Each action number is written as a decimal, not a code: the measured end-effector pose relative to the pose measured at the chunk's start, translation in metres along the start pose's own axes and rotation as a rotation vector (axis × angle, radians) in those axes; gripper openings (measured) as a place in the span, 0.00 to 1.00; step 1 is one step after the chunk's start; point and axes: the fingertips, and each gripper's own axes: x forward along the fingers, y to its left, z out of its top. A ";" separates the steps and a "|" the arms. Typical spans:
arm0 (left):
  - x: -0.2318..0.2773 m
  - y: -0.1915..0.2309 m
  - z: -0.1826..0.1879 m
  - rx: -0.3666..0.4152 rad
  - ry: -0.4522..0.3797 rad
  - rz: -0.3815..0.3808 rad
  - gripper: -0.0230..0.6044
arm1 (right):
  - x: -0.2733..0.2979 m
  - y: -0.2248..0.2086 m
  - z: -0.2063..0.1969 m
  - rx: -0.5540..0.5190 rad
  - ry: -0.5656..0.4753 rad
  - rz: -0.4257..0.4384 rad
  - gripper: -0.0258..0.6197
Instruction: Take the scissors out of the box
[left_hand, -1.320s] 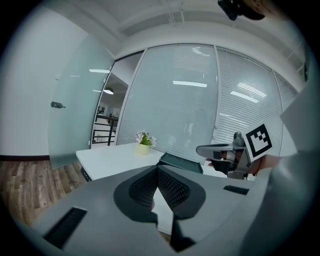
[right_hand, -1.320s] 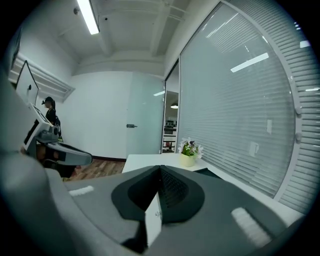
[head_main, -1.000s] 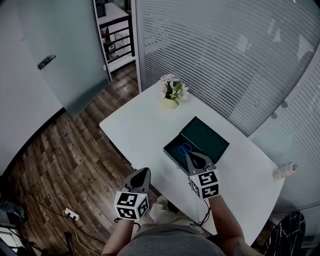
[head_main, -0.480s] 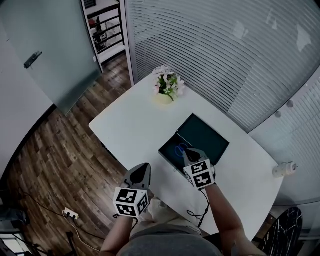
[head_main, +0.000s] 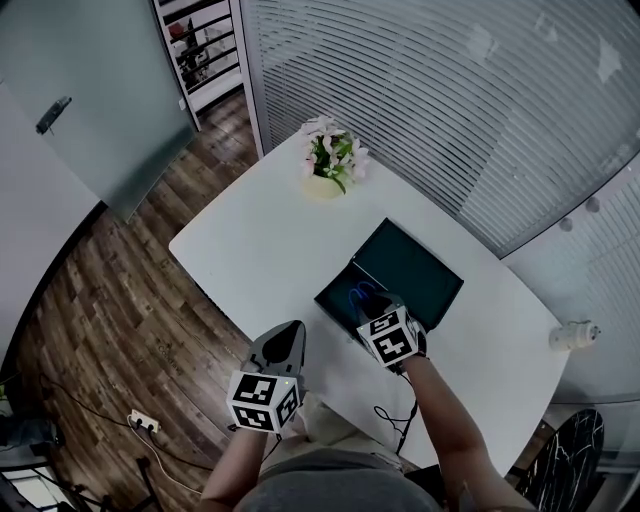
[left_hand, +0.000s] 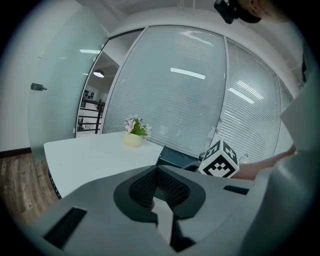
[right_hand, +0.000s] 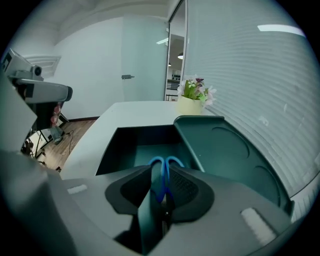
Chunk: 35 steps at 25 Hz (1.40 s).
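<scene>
Blue-handled scissors (right_hand: 165, 167) sit pinched between the closed jaws of the right gripper (right_hand: 161, 187), their loops poking out above the inside of the open dark green box (right_hand: 125, 145). The left gripper (left_hand: 159, 192) hovers beside the white table (head_main: 250, 250), jaws together on nothing. Farther off stands a pale pot of pink flowers (head_main: 327, 165).

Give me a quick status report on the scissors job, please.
Left gripper shut, empty, clear of the box. Right gripper closed on the scissors by the blue handles, inside the open box. Nothing in the way.
</scene>
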 end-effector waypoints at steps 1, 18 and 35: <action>0.001 0.000 -0.001 0.000 0.002 -0.001 0.04 | 0.002 0.002 -0.001 -0.007 0.014 -0.004 0.24; 0.001 0.000 -0.001 0.005 0.007 -0.005 0.04 | 0.008 0.004 -0.003 0.009 0.039 -0.017 0.27; -0.011 0.002 -0.002 0.000 -0.001 0.005 0.04 | 0.010 0.002 -0.003 -0.002 0.059 -0.063 0.28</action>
